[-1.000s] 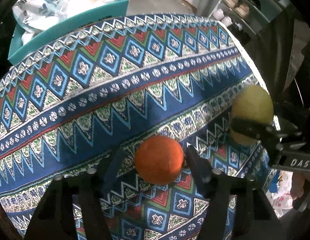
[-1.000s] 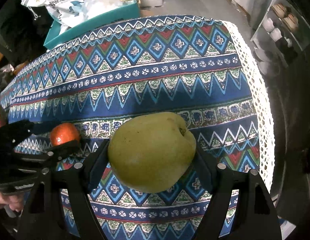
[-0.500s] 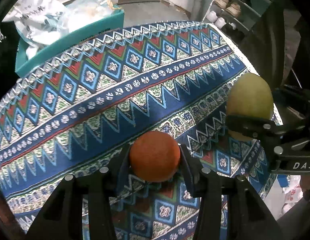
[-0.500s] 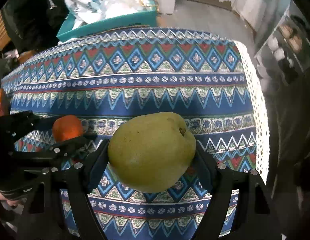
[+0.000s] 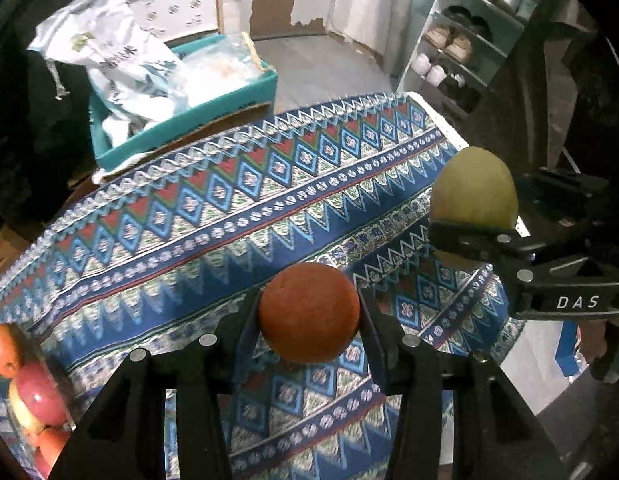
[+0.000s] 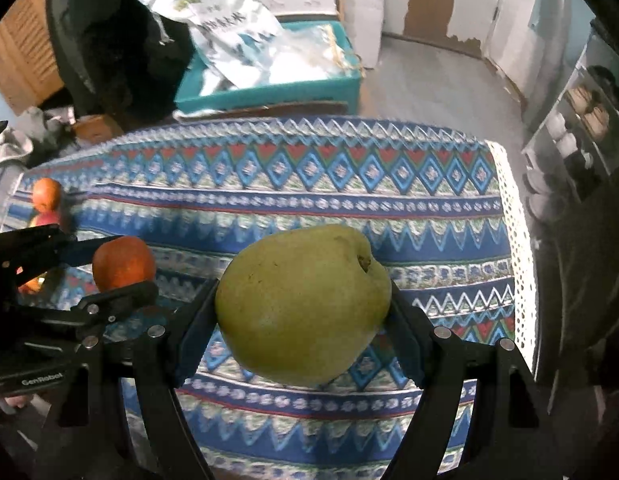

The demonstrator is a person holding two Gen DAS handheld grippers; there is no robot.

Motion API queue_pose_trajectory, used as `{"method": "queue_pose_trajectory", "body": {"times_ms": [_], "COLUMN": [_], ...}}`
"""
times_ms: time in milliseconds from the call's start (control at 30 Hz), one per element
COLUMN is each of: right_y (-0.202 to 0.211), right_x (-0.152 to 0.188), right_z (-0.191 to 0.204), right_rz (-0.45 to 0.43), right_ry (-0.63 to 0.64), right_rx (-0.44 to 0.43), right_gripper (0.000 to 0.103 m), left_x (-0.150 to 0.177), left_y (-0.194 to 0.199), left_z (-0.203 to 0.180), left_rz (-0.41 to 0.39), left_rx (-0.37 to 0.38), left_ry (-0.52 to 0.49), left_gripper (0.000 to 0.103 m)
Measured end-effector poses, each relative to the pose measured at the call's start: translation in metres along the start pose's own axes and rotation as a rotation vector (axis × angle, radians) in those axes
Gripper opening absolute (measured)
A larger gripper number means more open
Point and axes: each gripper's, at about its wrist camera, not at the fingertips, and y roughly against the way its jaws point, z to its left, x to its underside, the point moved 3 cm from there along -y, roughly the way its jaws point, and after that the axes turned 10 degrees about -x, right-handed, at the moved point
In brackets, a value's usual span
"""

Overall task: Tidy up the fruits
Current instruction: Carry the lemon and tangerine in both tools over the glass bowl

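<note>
Both fruits sit higher over the counter than a second ago, and more of the room behind shows. Left gripper (image 5: 308, 320), whose jaws have just been closing, is clenched on the orange (image 5: 308, 312); pads press both sides, fruit clear of the cloth. Right gripper (image 6: 303, 312) grasps the green pear (image 6: 303, 304), stem end turned up and right, also lifted off the surface. From the left wrist view the pear (image 5: 473, 196) hangs to the right, near the cloth's edge; from the right wrist view the orange (image 6: 123, 262) hangs to the left. Below both: patterned blue tablecloth (image 6: 309, 184) covering the counter. At the left edge, a cluster of red and orange fruit (image 5: 25, 392), partly cut off. Beyond the counter: teal bin (image 5: 197, 116) holding a white printed bag (image 5: 121, 60). Farther right, shoe shelves (image 5: 457, 52).
</note>
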Motion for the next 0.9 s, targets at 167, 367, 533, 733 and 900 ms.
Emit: {"method": "queue_pose_trajectory", "body": {"times_ms": [167,367,533,733,900], "right_y": [0.014,0.030,0.038,0.044,0.042], "right_x": [-0.009,-0.017,-0.021,-0.028,-0.030], "right_z": [0.029,0.068,0.098,0.133,0.160], "right_rz": [-0.030,-0.071,-0.084,-0.100,-0.096], "right_ry": [0.031,0.082,0.128,0.180,0.214], "right_rx": [-0.031,-0.089,-0.128,-0.164,-0.202], "right_gripper": [0.078,0.078,0.078,0.078,0.078], "left_x": [0.004,0.017,0.028,0.042,0.054], "left_y": [0.025,0.056,0.079,0.106,0.125], "left_z": [0.022,0.049,0.074,0.104,0.129], "left_rz": [-0.015,-0.030,-0.051,-0.079,-0.110], "left_rx": [-0.005,-0.003,-0.025,-0.047,-0.097], "left_ry": [0.050,0.095,0.127,0.151,0.147], "left_gripper": [0.048,0.048,0.048,0.048,0.048]}}
